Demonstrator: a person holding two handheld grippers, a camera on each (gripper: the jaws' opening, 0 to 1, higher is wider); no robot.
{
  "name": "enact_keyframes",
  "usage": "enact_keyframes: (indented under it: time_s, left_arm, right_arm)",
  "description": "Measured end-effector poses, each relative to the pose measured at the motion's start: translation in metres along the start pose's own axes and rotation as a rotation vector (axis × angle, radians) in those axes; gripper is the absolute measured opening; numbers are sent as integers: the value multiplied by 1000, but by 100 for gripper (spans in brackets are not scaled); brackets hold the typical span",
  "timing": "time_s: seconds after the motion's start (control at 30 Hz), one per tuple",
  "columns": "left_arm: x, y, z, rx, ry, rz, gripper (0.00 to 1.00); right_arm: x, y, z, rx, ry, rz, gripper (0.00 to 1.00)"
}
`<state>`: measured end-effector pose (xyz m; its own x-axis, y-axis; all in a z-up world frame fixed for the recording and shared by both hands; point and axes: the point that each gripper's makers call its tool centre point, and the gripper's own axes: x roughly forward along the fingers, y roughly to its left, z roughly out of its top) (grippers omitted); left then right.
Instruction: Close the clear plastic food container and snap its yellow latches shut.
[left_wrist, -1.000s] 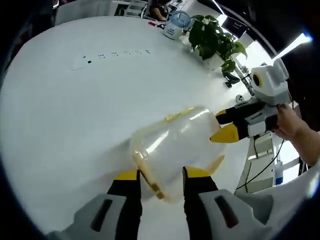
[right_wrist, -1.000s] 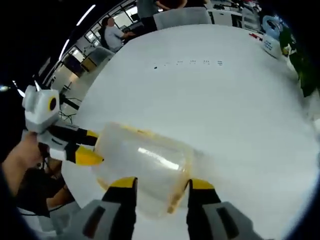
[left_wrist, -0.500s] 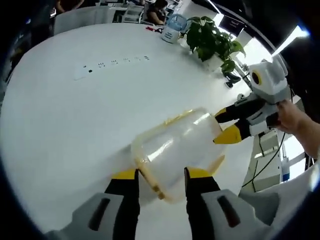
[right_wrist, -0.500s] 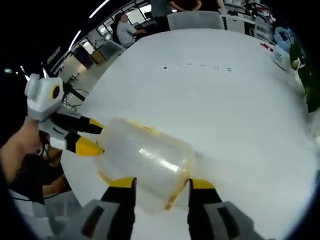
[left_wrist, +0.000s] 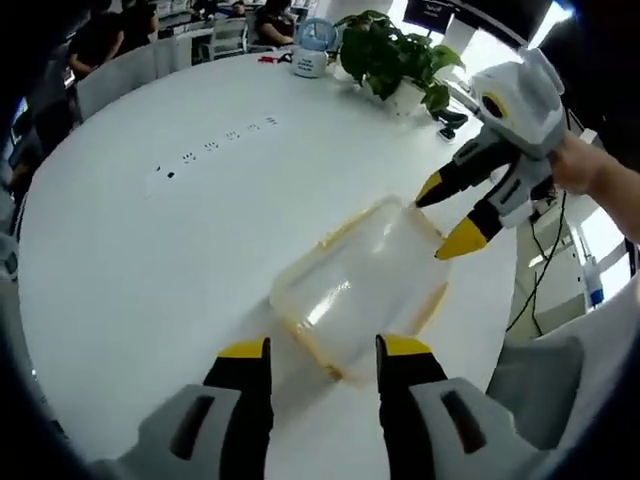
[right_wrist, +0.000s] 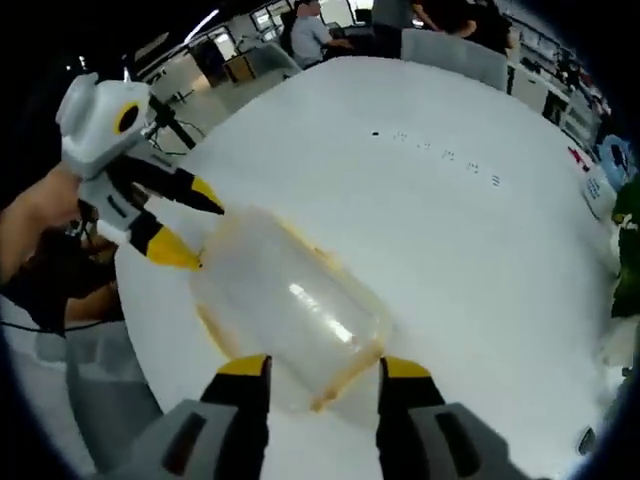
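We've got both grippers out in front, facing each other from opposite ends. In the left gripper view our left gripper (left_wrist: 312, 352) has its yellow-tipped jaws parted, rising side by side from the bottom with a clear gap between them. Same deal for the right gripper (right_wrist: 312, 368) in the right gripper view, jaws apart. From each camera the opposite gripper shows too, jaws spread in a V, tips angled down toward the surface. Our right hand (left_wrist: 580, 168) wraps its handle, and the left hand (right_wrist: 35, 215) grips the other.
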<state>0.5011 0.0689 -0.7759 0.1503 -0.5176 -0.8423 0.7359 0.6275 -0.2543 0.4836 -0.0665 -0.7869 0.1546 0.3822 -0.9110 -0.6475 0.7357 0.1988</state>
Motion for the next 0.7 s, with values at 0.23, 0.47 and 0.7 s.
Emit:
enact_keyframes:
  time_s: [0.23,0.47,0.7]
  left_arm:
    - [-1,1,-2,133,54,32,38]
    - [0,0,-5,224,97,26,37]
    - [-3,-1,-4,303,118,-3,37]
  right_arm:
    - [-3,1,9,-100,19,5,40]
    - [-2,6,11,-177,43,31,38]
    - [-1,7,13,-264,65,46,36]
